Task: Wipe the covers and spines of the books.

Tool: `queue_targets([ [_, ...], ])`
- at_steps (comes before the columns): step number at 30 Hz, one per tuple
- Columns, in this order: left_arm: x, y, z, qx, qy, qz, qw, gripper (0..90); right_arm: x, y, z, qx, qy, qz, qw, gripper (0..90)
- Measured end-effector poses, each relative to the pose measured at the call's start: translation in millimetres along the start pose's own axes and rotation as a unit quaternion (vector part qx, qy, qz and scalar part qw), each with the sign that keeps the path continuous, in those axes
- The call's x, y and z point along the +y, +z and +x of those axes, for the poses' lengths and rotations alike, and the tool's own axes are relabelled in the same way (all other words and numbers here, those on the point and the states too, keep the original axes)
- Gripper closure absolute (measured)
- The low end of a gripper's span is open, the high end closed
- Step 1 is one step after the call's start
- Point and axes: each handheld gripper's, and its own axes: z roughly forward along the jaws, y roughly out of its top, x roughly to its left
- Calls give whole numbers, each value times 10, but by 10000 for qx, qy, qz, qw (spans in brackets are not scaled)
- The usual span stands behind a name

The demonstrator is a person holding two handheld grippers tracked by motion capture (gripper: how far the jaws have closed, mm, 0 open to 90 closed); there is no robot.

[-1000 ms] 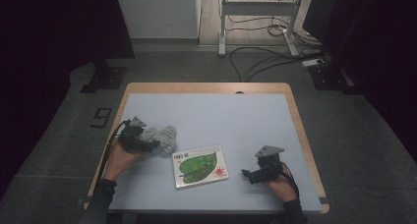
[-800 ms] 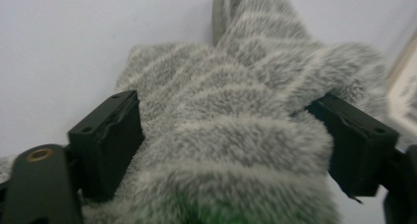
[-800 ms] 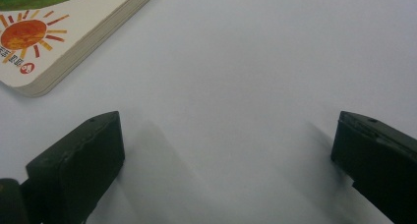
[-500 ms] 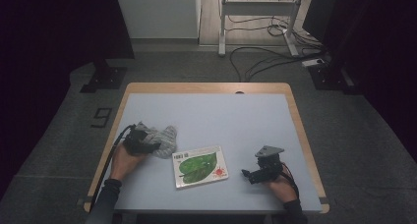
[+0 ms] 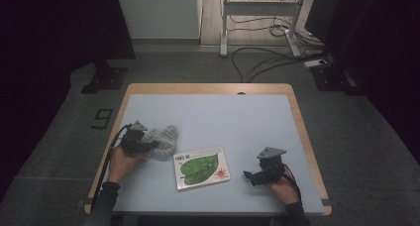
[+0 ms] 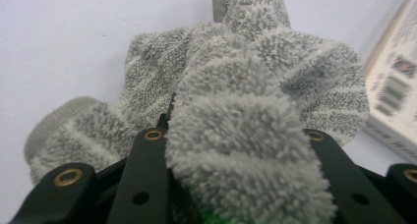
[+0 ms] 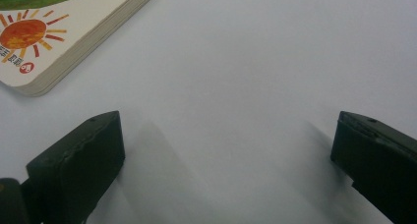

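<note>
While my left gripper [image 5: 148,145] bears down at the near-left part of the counter [image 5: 237,122], its jaws have just been closing, and the fingers [image 6: 147,177] now pinch a thick fold of the grey towel [image 6: 246,150] between them. From the left gripper view, I see that fold bulging up and over the gap, one black finger on each side pressed into the pile, with the rest of the cloth bunched on the counter just beyond the tips. From the high view, the towel [image 5: 162,139] lies crumpled at the left, just beside the picture book [image 5: 202,167] but apart from it, so far as I can tell.

My right gripper [image 5: 247,177] rests low at the near-right, its fingers [image 7: 78,160] spread wide with bare counter between them, gripping nothing; the book's corner [image 7: 54,42] with the orange sun lies just ahead and to one side, not touching.

Much is hidden: the fold covers the inner faces of my left fingers, so I cannot see how deep the cloth sits. A white printed edge [image 6: 393,96] is cut off by the frame in that view.
</note>
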Motion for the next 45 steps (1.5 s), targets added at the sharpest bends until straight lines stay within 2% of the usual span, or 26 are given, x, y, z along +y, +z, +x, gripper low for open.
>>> queue_targets([
  [4, 22, -111, -8, -67, -33, -57, 10000, 647, 0, 0, 0, -2, 0, -2, 10000, 0],
  [10, 60, -276, -51, -158, -61, -289, 9994, 646, 0, 0, 1, -4, 1, -2, 10000, 0],
  [15, 128, -392, -148, -203, 37, -362, 9991, 645, 0, 0, 1, -5, 1, -4, 10000, 0],
  [20, 230, -504, -292, -252, 238, -462, 9983, 643, -1, 0, 2, -6, 2, -5, 10000, 0],
  [26, 310, -567, -474, -458, 406, -528, 9967, 642, -1, -1, 1, -9, -8, -10, 10000, 0],
  [32, 345, -562, -626, -673, 458, -585, 9950, 641, -2, -4, 3, -10, -9, -9, 10000, 0],
  [38, 350, -474, -774, -770, 619, -516, 9938, 638, -2, -4, 4, -8, -6, -9, 10000, 0],
  [45, 341, -251, -916, -632, 775, -297, 9945, 638, -3, -4, 4, -9, -22, -18, 10000, 0],
])
